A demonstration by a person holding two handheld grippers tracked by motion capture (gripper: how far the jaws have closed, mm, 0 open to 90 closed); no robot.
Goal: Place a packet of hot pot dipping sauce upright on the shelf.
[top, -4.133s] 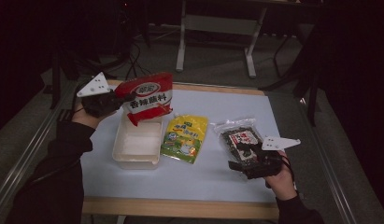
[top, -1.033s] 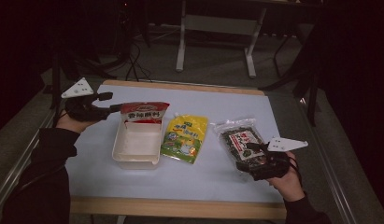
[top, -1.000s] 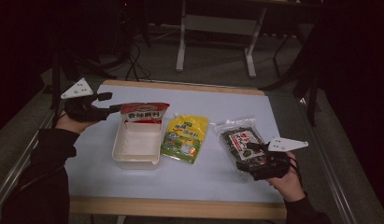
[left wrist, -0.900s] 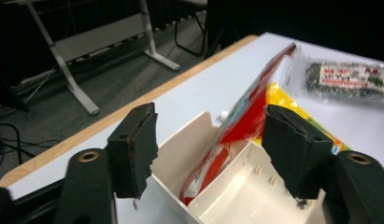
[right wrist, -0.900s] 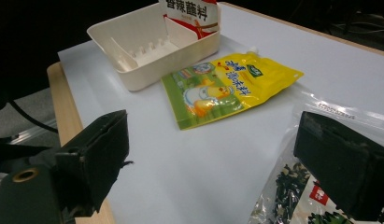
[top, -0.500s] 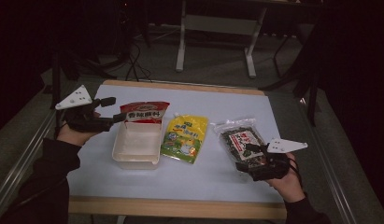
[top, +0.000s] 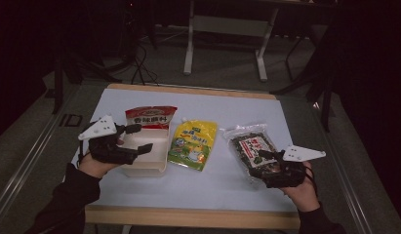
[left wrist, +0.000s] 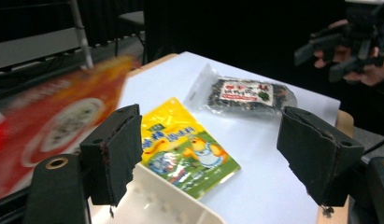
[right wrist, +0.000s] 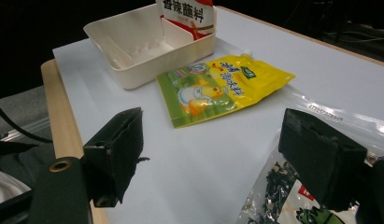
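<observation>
Two tools work over the pale blue worktop (top: 139, 190), which carries four things: one white rectangular plastic tray (top: 148, 152), one red-and-white printed pouch (top: 150, 117), one yellow-and-green spouted pouch (top: 192, 145) and one clear bag of dark seaweed with a red-and-white label (top: 250, 149). At the left of the high view, the left tool (top: 138, 138) hovers over the tray's near-left part with its jaws spread wide and nothing between them. About four seconds ago that tool carried the red-and-white pouch in the air above the tray; half a second ago it stood off the tray's left edge, and it has since come back in over the tray. The red-and-white pouch now stands propped in the tray's far end, just beyond and a little right of the left tool, apart from its jaws. The yellow-and-green pouch lies flat just right of the tray, between the two tools, and has not moved. The seaweed bag lies right of that, its near end under the right tool (top: 267, 161). In the right gripper view that tool's jaws stand wide apart, the bag (right wrist: 292, 196) under the right-hand jaw and not gripped; this tool has barely shifted.
</observation>
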